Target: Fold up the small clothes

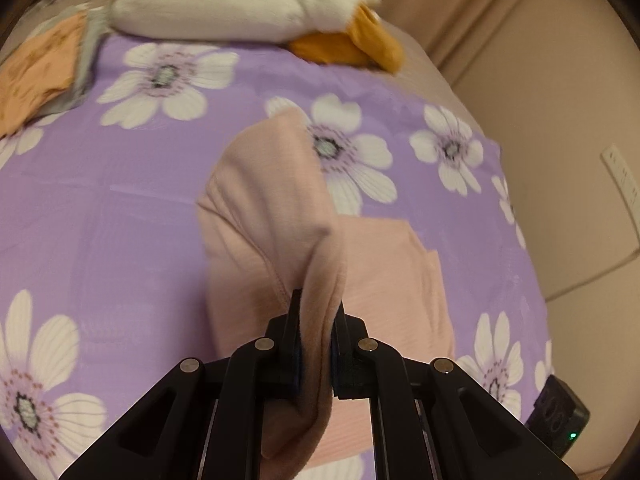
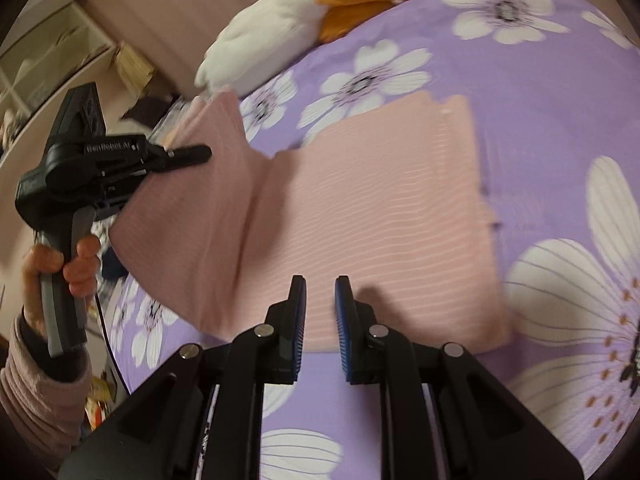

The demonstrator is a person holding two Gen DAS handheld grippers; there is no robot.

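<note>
Fingers first: my left gripper is clamped on an edge of the pink garment, cloth pinched tight btwn the two pads and draping down past them. That flap hangs lifted off the bed, w/ the rest of the piece trailing away below it. My right gripper has nothing in it; its fingers stand nearly together w/ a narrow gap, hovering just over the near edge of the garment, not touching as far as I can tell.

From the right wrist view, my left hand is wrapped round the handle of the left tool at the far left, sleeve at the wrist, and the flap rises toward that tool's tip. The main body of the garment lies flat and fairly square on the purple floral bedsheet, ribbed weave showing, right-hand edge straight.

Further out: a white and orange plush toy sits at the head of the bed, and an orange patterned cloth lies at the far left corner, prob. another piece, can't tell if folded. A black device w/ a green light sits off the sheet's edge.

Progress, my read: mid-fold. One side is up and looks ready to go over the flat part; it isn't laid down yet. Left to do: drop the flap, smooth, prob. fold once more, then any other pieces.
</note>
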